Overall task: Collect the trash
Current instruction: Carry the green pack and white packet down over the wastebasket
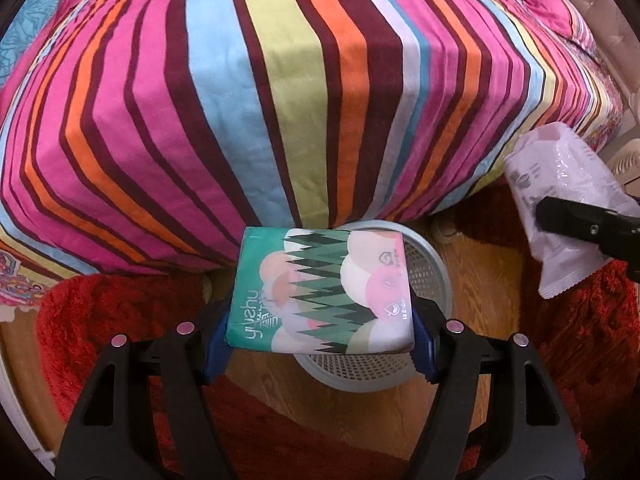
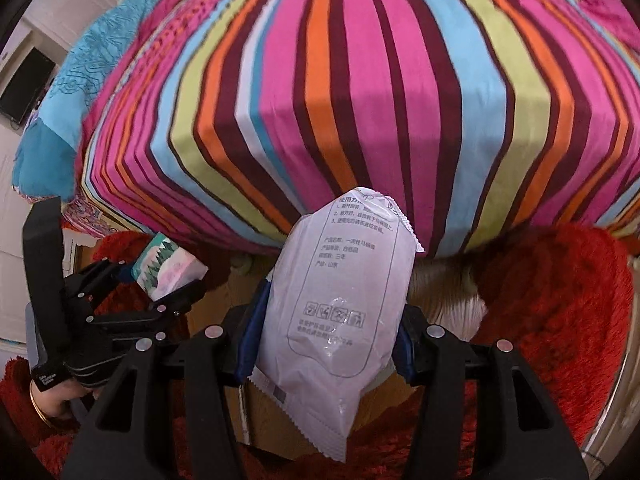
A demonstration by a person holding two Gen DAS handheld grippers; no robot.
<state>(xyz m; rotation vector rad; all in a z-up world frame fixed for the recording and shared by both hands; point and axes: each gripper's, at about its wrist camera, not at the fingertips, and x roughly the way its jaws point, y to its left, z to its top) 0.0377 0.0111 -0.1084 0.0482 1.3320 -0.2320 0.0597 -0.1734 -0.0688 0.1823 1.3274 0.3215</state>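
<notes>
Between the blue pads of the left claw (image 1: pixel 320 340) a tissue pack (image 1: pixel 320 292) printed with green peaks and pink clouds is being pinched by its two short ends, lying flat with its long axis running across from finger to finger. Directly beneath and just beyond it, a pale mesh wastebasket (image 1: pixel 430 276) is standing on the wooden floor (image 1: pixel 472 264), its rim showing around the right and near sides of the pack, so the pack is hanging over the basket's mouth. That is the relation the coming move seems to turn on: the drop looks to be straight down from the left claw, and spreading the fingers should be enough.

In the right wrist view, the right claw (image 2: pixel 326 344) is squeezing a white sealed pouch (image 2: pixel 340 312) at its middle, the pouch's long axis running away from the camera, one serrated end hanging toward the floor and the other pointing toward the bed. Seen from the left wrist camera, this pouch (image 1: pixel 568 216) is hanging off to the right of the basket and apart from it, so by my reading the left claw is the nearer one and the right must travel leftward before releasing. The basket itself cannot be made out in the right view.

Around the basket a red shaggy rug (image 1: pixel 580 320) is spreading over the floor. Farther off, the bed with its striped bedspread (image 1: pixel 280 100) is filling the background, its hanging edge coming down close behind the basket.
</notes>
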